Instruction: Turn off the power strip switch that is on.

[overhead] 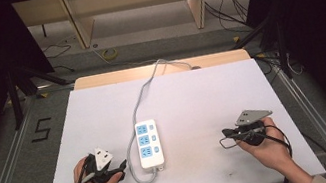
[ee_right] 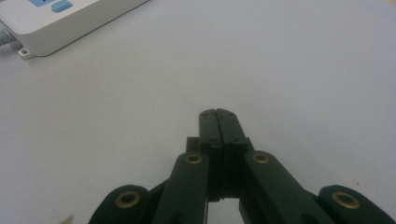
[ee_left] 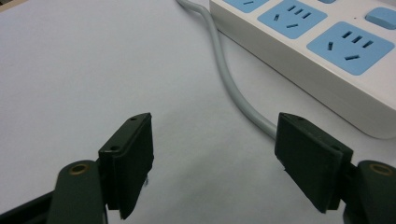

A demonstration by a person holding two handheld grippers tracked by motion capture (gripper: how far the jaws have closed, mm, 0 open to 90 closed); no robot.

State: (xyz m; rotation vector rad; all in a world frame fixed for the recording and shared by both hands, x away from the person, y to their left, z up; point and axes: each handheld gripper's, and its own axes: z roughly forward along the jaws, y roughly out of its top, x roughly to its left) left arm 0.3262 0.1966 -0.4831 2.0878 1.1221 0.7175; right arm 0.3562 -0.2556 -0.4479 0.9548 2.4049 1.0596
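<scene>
A white power strip [overhead: 149, 143] with blue sockets lies in the middle of the white table [overhead: 193, 101], its grey cable [overhead: 140, 97] running to the far edge and looping near its front end. My left gripper [overhead: 123, 168] rests at the front left, just left of the strip, held by a hand. In the left gripper view its jaws stand wide open [ee_left: 215, 158] over bare table, with the strip [ee_left: 327, 60] and cable [ee_left: 233, 88] ahead. My right gripper [overhead: 223, 137] rests at the front right, pointing left. Its jaws [ee_right: 217, 116] are pressed together with nothing between them.
Beyond the table's far edge lie a wooden board [overhead: 98, 80], floor cables and a yellow coil [overhead: 110, 53]. Metal rails [overhead: 2, 170] run along both sides. The strip's corner [ee_right: 56, 23] shows far up left in the right gripper view.
</scene>
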